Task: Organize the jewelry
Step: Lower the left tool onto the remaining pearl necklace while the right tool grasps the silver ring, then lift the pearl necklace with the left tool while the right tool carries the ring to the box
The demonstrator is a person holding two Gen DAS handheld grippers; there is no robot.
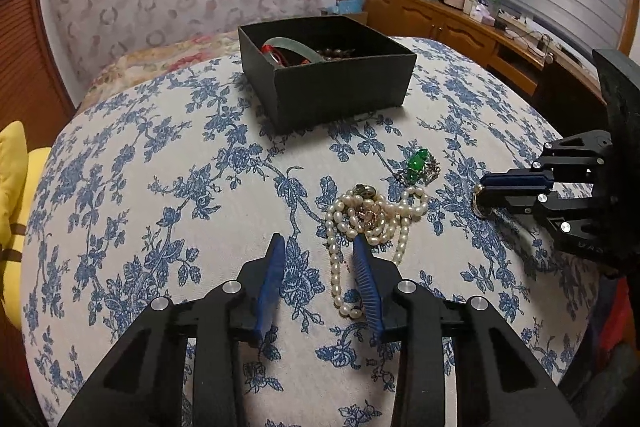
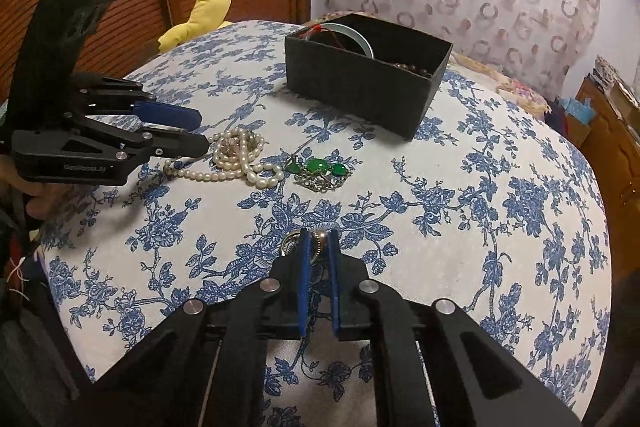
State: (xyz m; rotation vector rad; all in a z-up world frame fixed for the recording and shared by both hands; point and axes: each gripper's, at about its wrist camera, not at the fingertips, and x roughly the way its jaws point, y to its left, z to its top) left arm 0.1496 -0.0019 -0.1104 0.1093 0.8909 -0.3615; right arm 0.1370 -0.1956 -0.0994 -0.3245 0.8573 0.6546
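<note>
I take the black box (image 1: pixel 326 75) as my landmark; it sits open-topped at the far side of the flowered cloth (image 1: pixel 160 187) so that each piece can be dropped straight in, and it already holds a pale green bangle (image 1: pixel 294 47) and some dark beads (image 1: pixel 334 51).

Nearer to me than the box and a little to its left, my left gripper (image 1: pixel 318 247) points down at the cloth; its blue pads stand apart and press on nothing, the right pad lying against the edge of the pearl necklace (image 1: pixel 372 215) while the gap between them frames bare cloth; I judge this the approach to a pinch, so the strand can be lifted in one bunch and not trail.

The pearls lie heaped in front of the box, loose on the cloth; just beside them, towards the right, rests the green-stone pendant (image 1: pixel 418 167), not yet touched, also on the near side of the box.

Farthest right of the box and well in front of it, my right gripper (image 2: pixel 316 247) is clamped on the rings (image 2: pixel 318 245) at its very tips, one ring showing beside the left pad; so slight a hold could slip when carried to the box.
</note>
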